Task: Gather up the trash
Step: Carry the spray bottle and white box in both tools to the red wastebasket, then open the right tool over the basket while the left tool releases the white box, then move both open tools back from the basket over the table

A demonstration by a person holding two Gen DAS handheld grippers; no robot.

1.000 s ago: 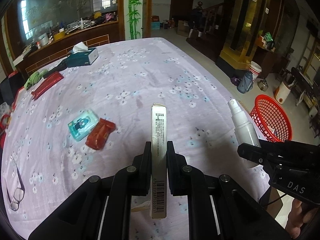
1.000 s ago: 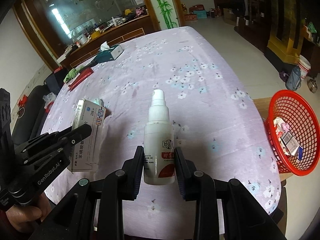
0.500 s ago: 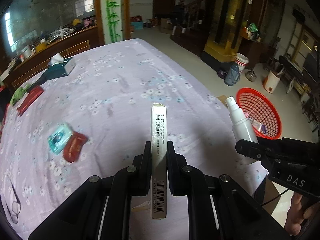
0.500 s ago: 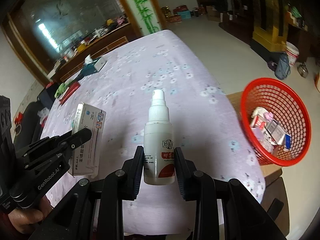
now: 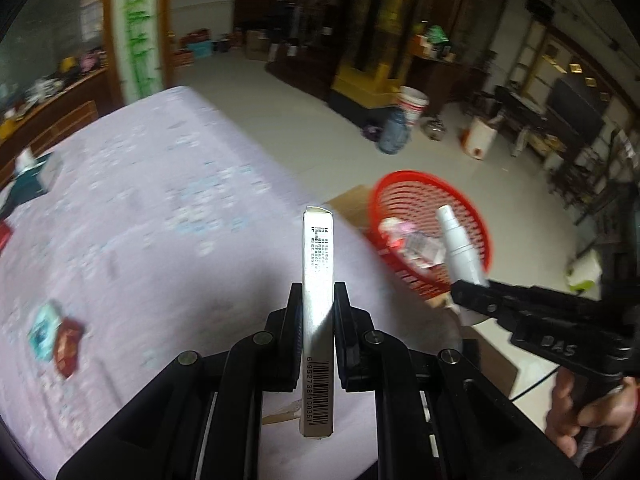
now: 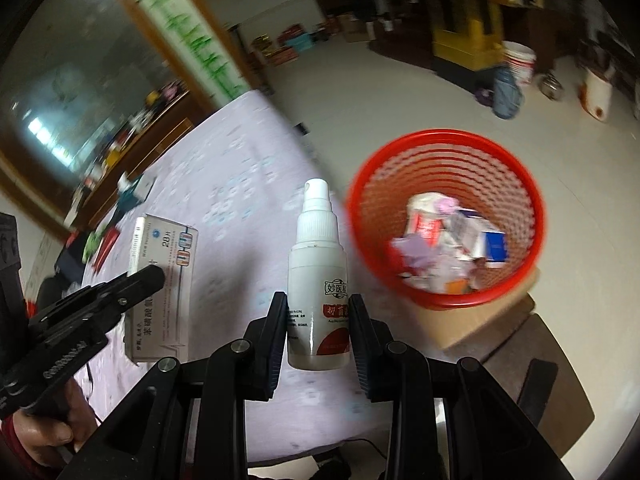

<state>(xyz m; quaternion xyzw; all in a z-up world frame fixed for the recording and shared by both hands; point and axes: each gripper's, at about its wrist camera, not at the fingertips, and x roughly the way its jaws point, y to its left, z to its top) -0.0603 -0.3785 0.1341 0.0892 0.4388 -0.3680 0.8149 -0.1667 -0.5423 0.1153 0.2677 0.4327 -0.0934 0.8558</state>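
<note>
Two pcs of trash are in hand at once, so both drops carry risk. Left tongs (image 5: 318, 312) are pinching a slim silver-white cardboard medicine box (image 5: 318, 280) edge-on w/ barcode facing the camera; right tongs (image 6: 318, 320) are pinching a white plastic spray bottle w/ red label (image 6: 318, 292) around its lower body, nozzle up. Red plastic mesh basket (image 6: 516, 184) sits on a brown cardboard box (image 6: 492, 320) beside the tabletop (image 5: 140, 220), at abt 2 o'clock from the bottle in the right view and 1-2 o'clock from the box in the left view, already part-full of wrappers. Both views are motion-blurred, so aim looks unsettled. Risks, as I judge them: bottle is round and smooth-looking, held low, so it could twist or slip out early and land on the floral lilac cloth or floor short of the rim; the flat box could catch the rim and tip out if let go before it's over the opening; the two tongs are near each other at the basket and could knock together. Teal packet (image 5: 42, 334) and dark red packet (image 5: 68, 346) lie on the tabletop at 9 o'clock, uncollected.
</note>
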